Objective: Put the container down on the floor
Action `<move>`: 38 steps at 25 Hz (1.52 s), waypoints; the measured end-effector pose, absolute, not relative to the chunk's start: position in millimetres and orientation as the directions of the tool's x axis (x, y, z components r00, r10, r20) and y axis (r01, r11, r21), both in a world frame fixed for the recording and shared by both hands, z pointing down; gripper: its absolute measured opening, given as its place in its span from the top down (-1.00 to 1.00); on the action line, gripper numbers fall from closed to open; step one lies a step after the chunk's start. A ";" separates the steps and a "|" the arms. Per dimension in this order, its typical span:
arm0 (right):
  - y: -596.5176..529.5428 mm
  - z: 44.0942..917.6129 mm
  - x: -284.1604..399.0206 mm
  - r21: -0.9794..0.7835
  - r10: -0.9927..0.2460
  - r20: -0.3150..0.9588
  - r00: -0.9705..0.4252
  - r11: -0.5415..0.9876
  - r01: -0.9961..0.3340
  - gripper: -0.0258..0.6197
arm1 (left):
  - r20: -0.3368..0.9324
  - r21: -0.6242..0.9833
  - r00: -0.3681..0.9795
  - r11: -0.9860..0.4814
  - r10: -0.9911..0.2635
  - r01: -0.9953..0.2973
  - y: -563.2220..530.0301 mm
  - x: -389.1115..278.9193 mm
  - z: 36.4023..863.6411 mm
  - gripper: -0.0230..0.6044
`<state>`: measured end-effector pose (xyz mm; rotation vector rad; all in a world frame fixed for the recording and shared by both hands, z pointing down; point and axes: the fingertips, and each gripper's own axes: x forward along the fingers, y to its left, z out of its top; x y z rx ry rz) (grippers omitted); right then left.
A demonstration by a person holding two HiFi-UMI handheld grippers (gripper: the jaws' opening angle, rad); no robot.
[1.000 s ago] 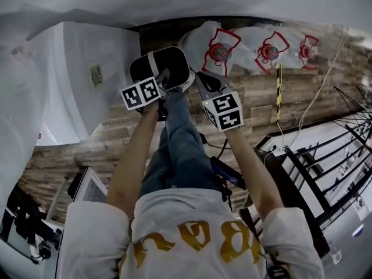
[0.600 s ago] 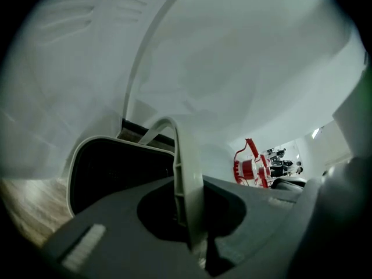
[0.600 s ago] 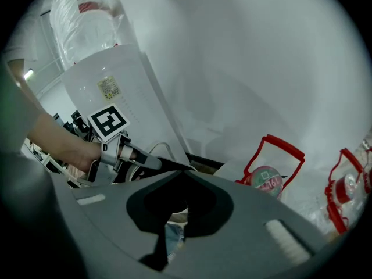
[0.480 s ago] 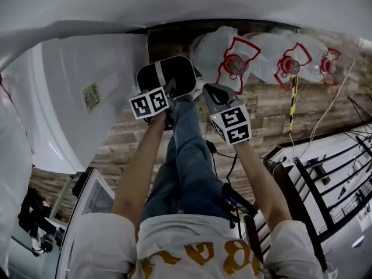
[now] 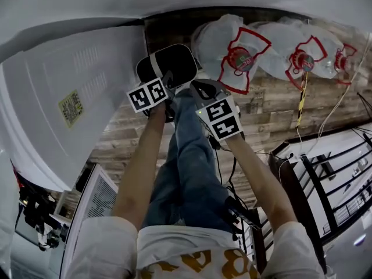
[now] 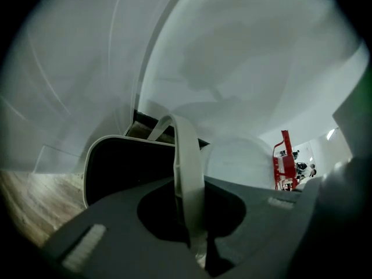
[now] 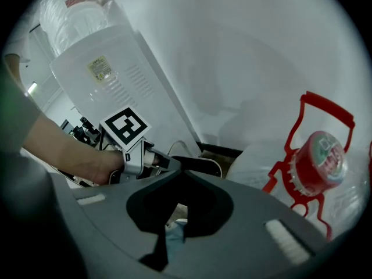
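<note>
Container (image 5: pixel 172 63) underside hidden, left gripper (image 5: pixel 167 83) jaws clamped on handle (image 6: pixel 189 173) — right gripper (image 5: pixel 200 90) jaws together

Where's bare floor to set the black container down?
Bare wood-plank floor lies between the white appliance and the person's jeans-clad legs, below the black white-rimmed container held by the left gripper. A second patch runs between the clear red-handled water jugs and the black metal rack, but a yellow-black striped strip crosses it. Crowded around the jugs.

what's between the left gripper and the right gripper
In the head view, only the person's jeans leg shows between the left gripper, shut on the container handle, and the shut, empty right gripper.
</note>
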<state>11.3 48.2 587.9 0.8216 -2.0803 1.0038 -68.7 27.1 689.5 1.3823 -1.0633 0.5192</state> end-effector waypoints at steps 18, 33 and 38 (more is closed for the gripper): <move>54.1 666.9 -1.4 -0.401 -0.275 0.813 -0.514 0.376 -0.835 0.84 | 0.877 0.469 0.430 0.186 -0.216 -0.864 10.7 -64.2 761.5 0.91; 38.8 674.9 -12.3 -0.361 -0.275 0.824 -0.496 0.421 -0.832 0.84 | 0.906 0.410 0.384 0.148 -0.175 -0.900 8.3 -85.4 789.2 0.91; 35.6 675.3 -5.4 -0.353 -0.285 0.824 -0.490 0.419 -0.837 0.84 | 0.930 0.351 0.322 0.163 -0.179 -0.922 14.7 -100.4 793.0 0.91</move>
